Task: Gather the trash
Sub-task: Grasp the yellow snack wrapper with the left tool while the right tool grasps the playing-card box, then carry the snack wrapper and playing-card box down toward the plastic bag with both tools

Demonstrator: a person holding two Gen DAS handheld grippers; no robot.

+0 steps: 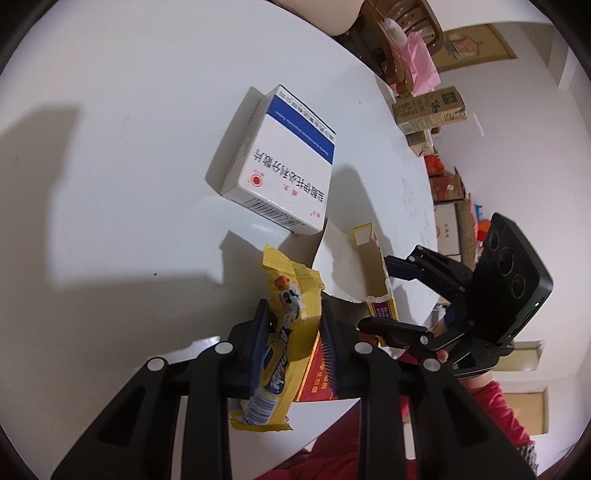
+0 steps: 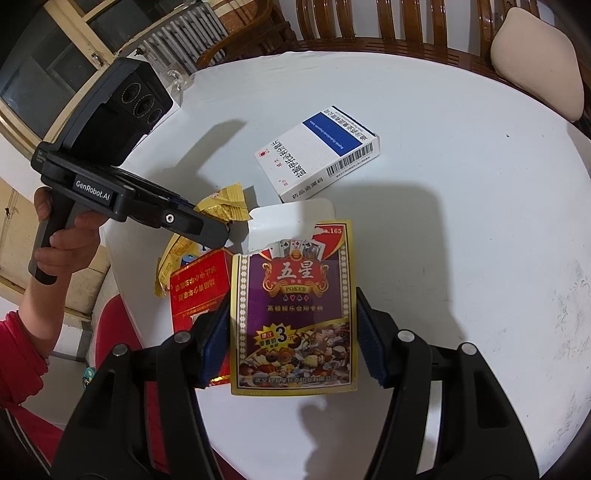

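Yellow snack wrapper (image 1: 286, 328), crinkled and printed with a small cartoon cow, is sitting between the two blue pads of the left gripper (image 1: 295, 325), which is pinching it at a narrow gap; the wrapper's far end is sticking up past the fingertips and its near end is hanging over the edge of the white round table (image 1: 129, 166). Just beside it a red carton (image 2: 199, 291) with gold lettering is lying on the table edge, partly under the left gripper's fingers. The right gripper (image 2: 293, 343) is clamping a playing-card box (image 2: 295, 314), purple and gold with the word POKER, across its width at a mid-wide spread, the box's torn white flap (image 2: 291, 221) standing open at the far end. Farther onto the table a white and blue medicine box (image 1: 280, 162) is lying flat, apart from both grippers. A hand (image 2: 62, 236) in a red sleeve (image 2: 22, 343) is gripping the left gripper's handle. Wooden chairs (image 2: 369, 26) and a beige cushion (image 2: 535, 59) are standing beyond the table, and cardboard boxes (image 1: 428, 110) are piling up along the wall.
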